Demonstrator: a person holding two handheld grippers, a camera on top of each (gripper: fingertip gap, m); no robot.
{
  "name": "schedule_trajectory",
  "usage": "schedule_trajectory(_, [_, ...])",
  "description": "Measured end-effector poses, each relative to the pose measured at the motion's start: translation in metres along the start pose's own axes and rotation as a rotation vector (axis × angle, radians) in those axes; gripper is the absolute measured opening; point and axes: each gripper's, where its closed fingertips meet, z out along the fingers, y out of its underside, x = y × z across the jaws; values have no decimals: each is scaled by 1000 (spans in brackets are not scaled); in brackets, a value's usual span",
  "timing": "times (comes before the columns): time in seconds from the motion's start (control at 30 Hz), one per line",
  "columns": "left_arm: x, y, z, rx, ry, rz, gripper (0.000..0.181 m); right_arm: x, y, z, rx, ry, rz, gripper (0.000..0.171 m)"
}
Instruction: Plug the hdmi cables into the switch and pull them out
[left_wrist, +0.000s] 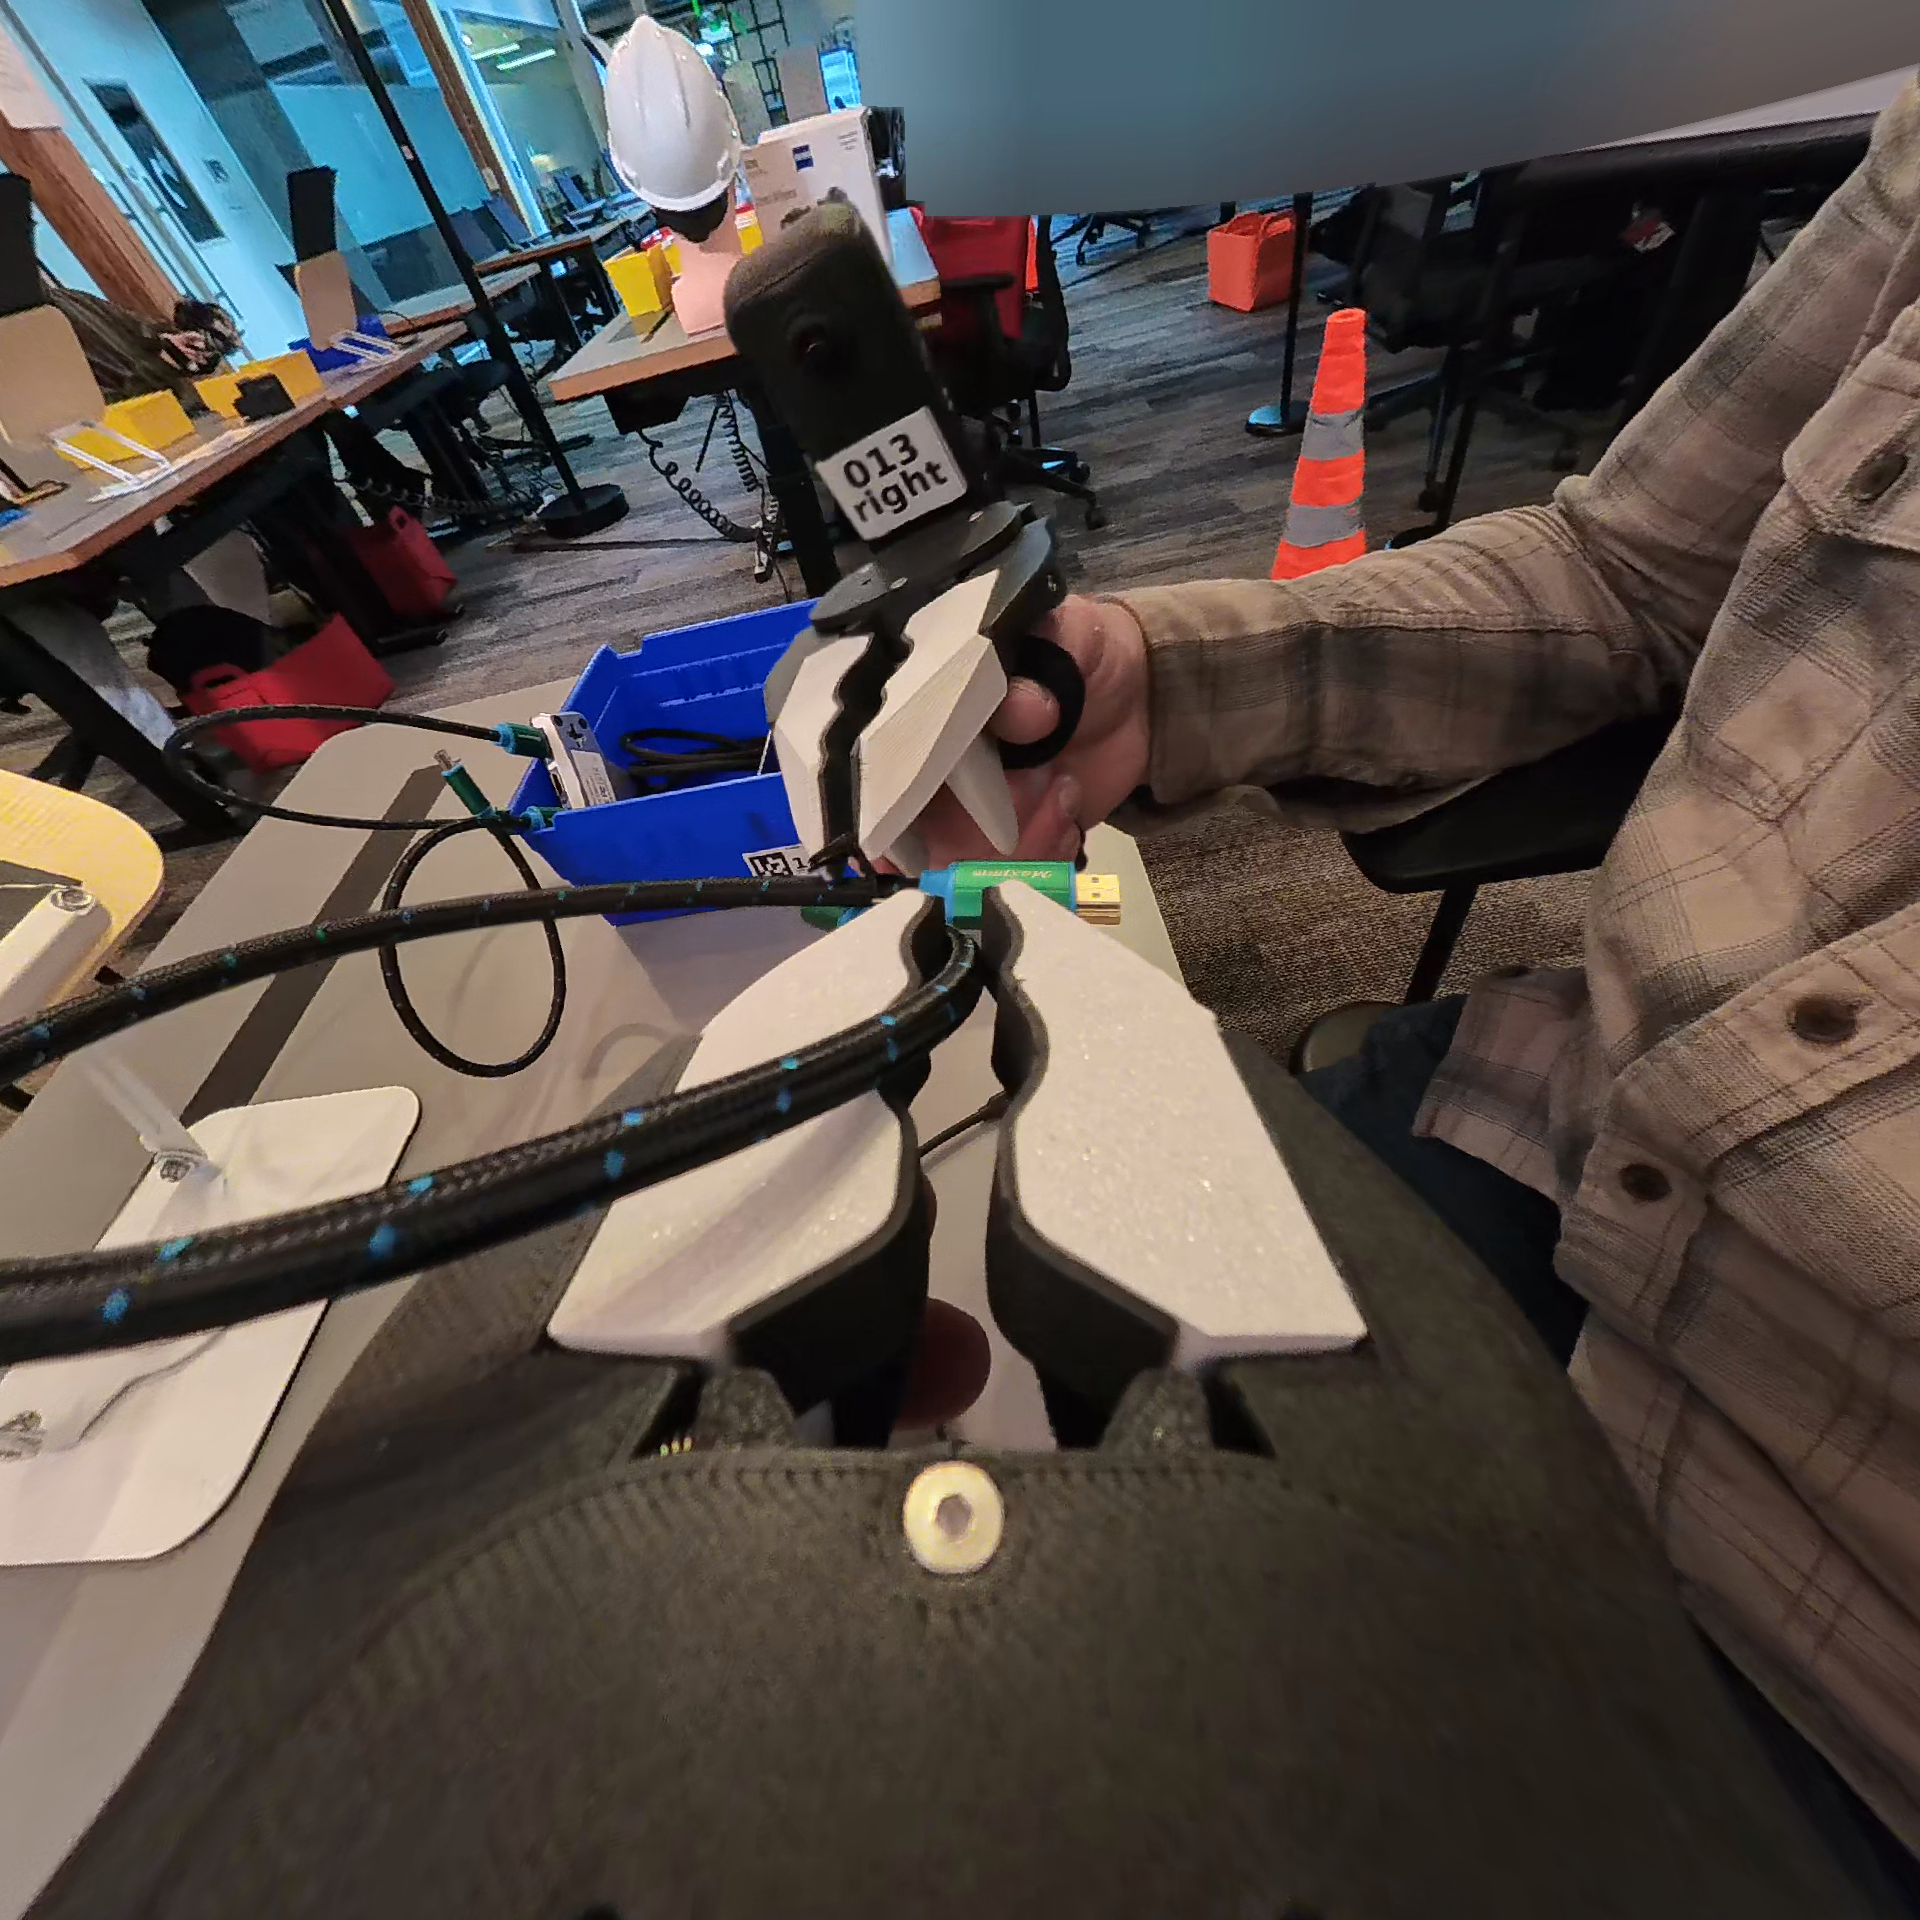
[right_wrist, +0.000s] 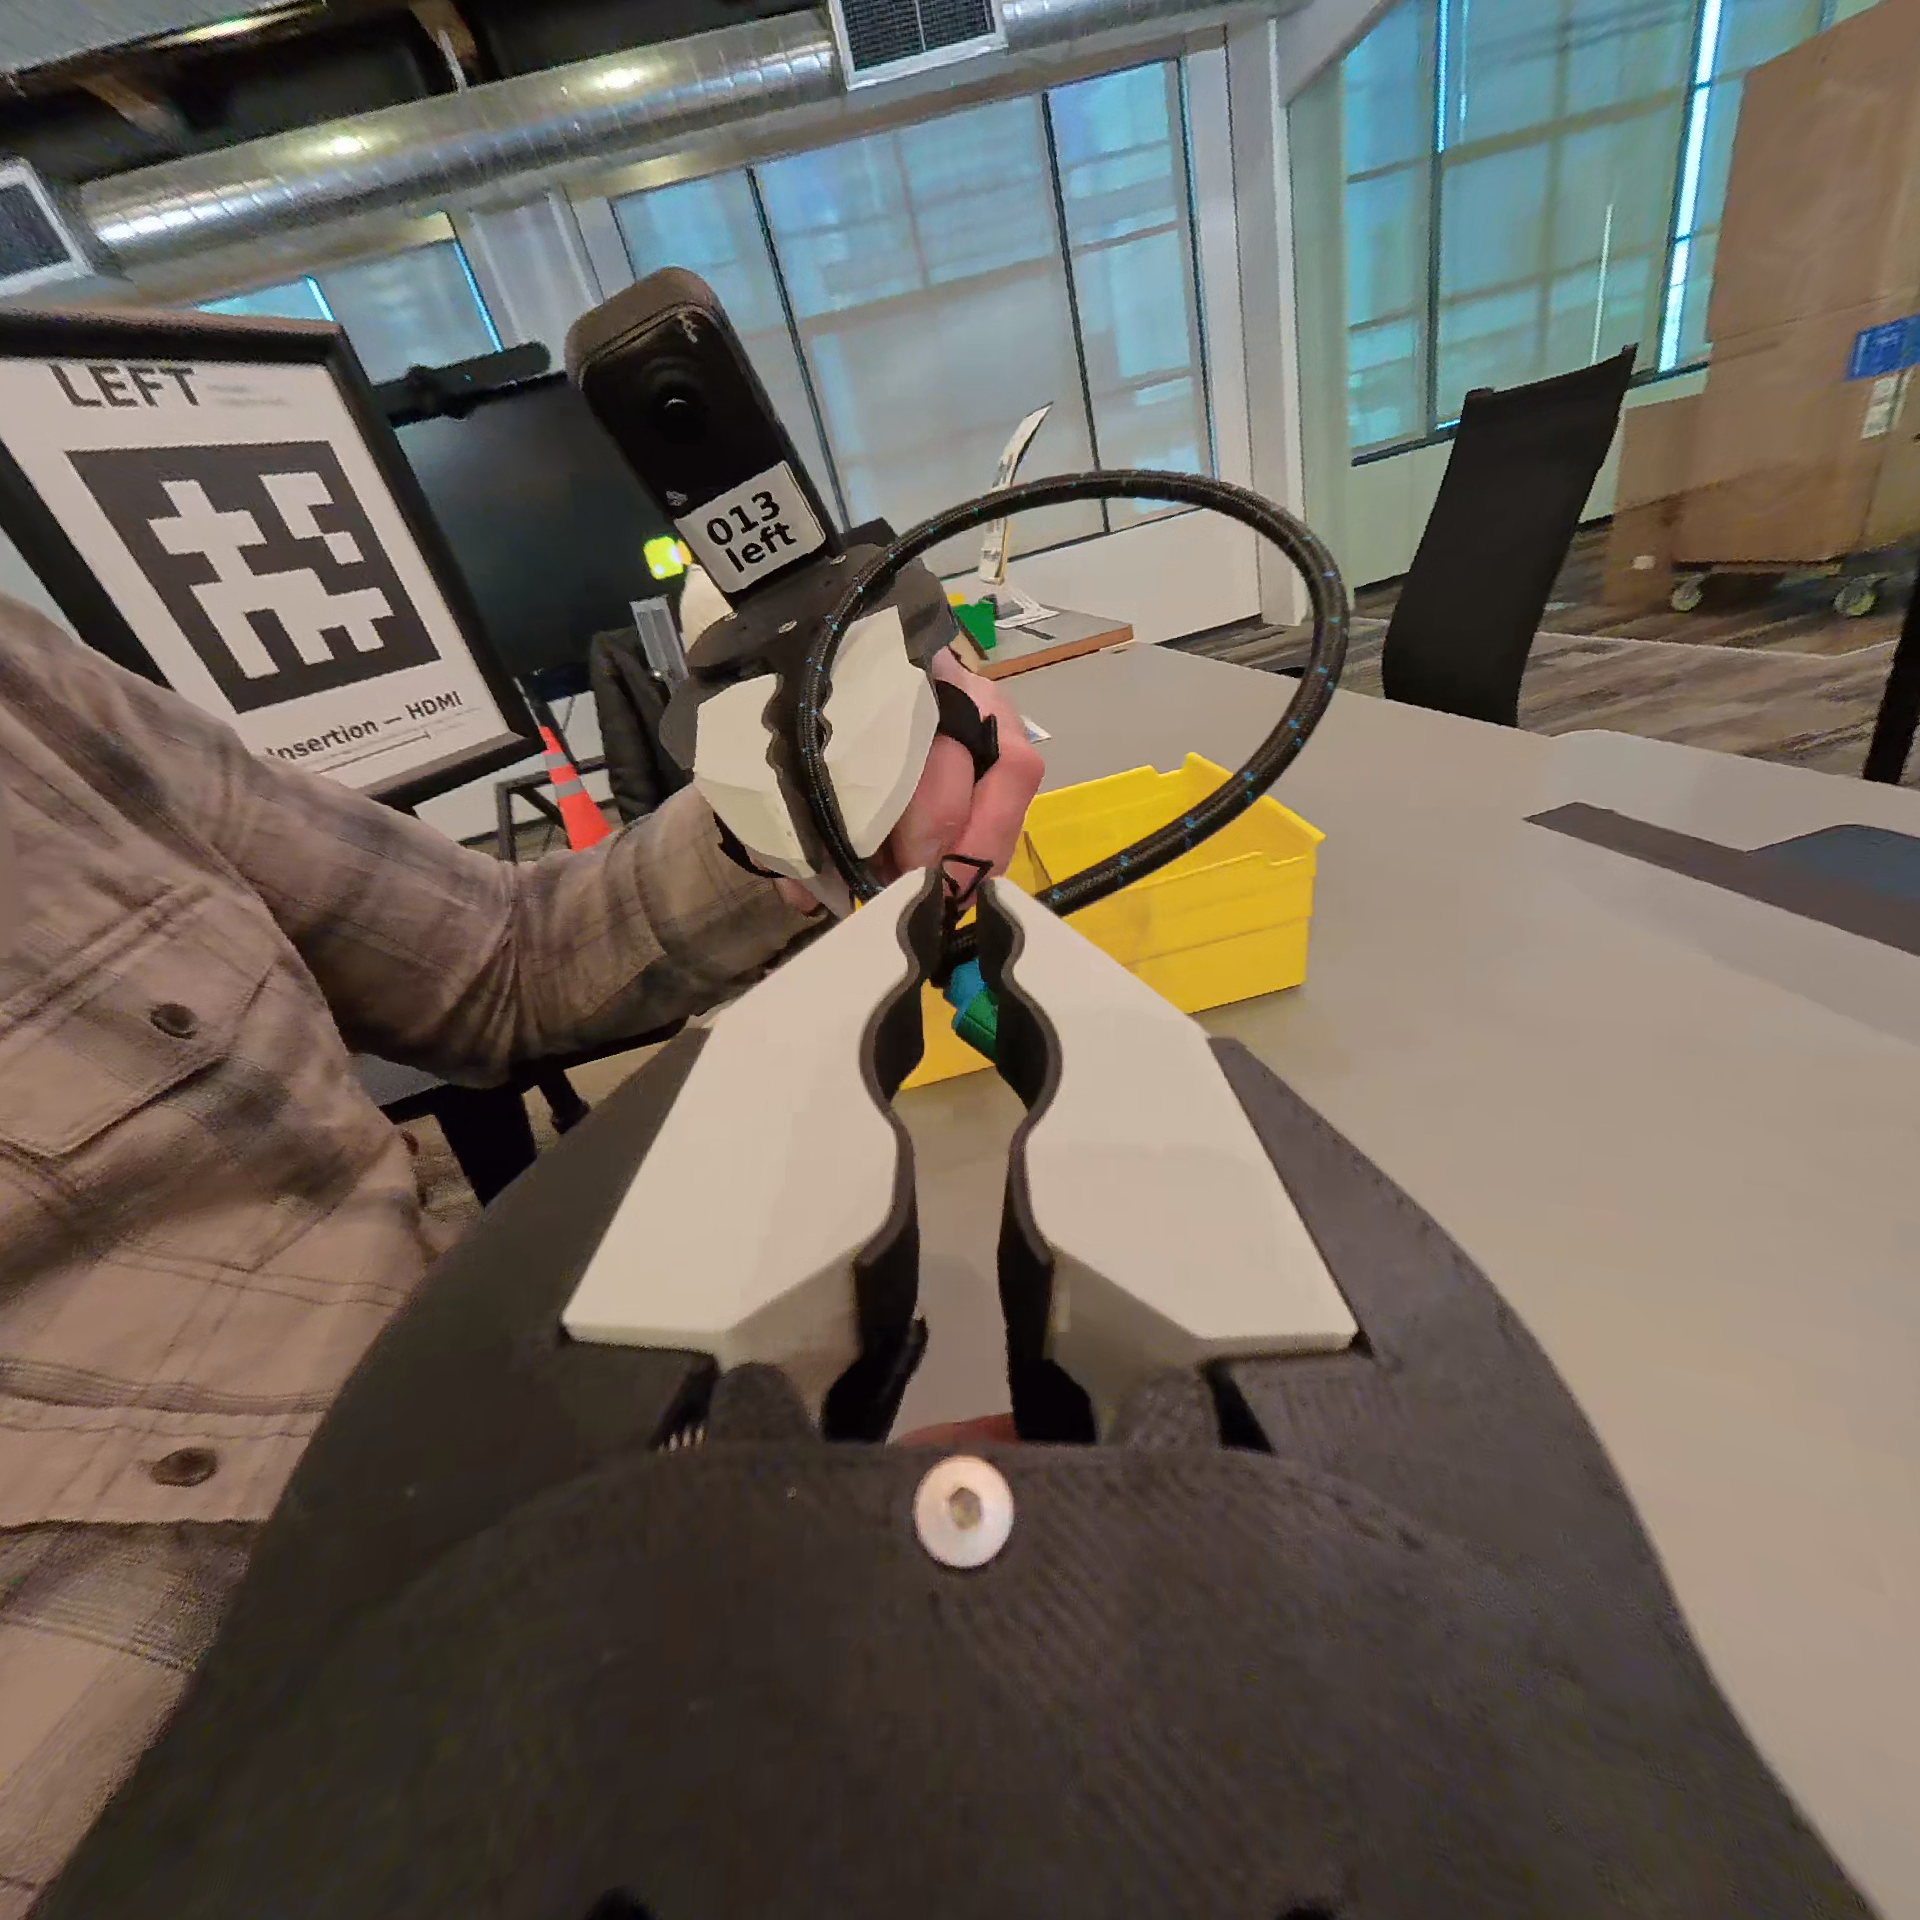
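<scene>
A black braided HDMI cable (left_wrist: 623, 1164) with blue flecks ends in a green plug (left_wrist: 1013, 888) with a gold tip. My left gripper (left_wrist: 966, 916) is shut on the cable, which runs between its fingers just behind the tips. My right gripper (left_wrist: 842, 857) is shut on the same cable right behind the plug. In the right wrist view the cable (right_wrist: 1288, 582) arcs up in a loop from my right gripper (right_wrist: 956, 902) to my left gripper (right_wrist: 821, 878). The plug (right_wrist: 977, 1013) shows between my right fingers. A small white box (left_wrist: 577, 764), seemingly the switch, leans in a blue bin (left_wrist: 665, 831).
Thinner cables with green ends (left_wrist: 478, 1039) trail from the blue bin over the grey table (left_wrist: 312, 956). A white pad (left_wrist: 208, 1299) lies at the left. A yellow bin (right_wrist: 1195, 914) sits on the table behind the grippers. The person's sleeved arm (left_wrist: 1455, 665) is at the right. My two grippers' fingertips are within a few centimetres of each other.
</scene>
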Motion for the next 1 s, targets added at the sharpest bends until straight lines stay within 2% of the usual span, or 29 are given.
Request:
schedule_trajectory(0.4, [3,-3,-1,14,9,8,6,-6,-3,0,67,-104,148,2])
schedule_trajectory(0.57, [1,-4,-3,22,2,2,6,-5,-7,0,90,-78,109,0])
schedule_trajectory(0.83, [-15,-2,-3,27,-70,-56,6,11,-13,1,-12,267,-322,0])
schedule_trajectory(0.97, [-21,1,1,27,-96,-108,6,20,-11,0,-173,491,-691,0])
schedule_trajectory(1.0, [-23,2,1,25,-101,-127,6,23,-9,-1,-246,565,-844,0])
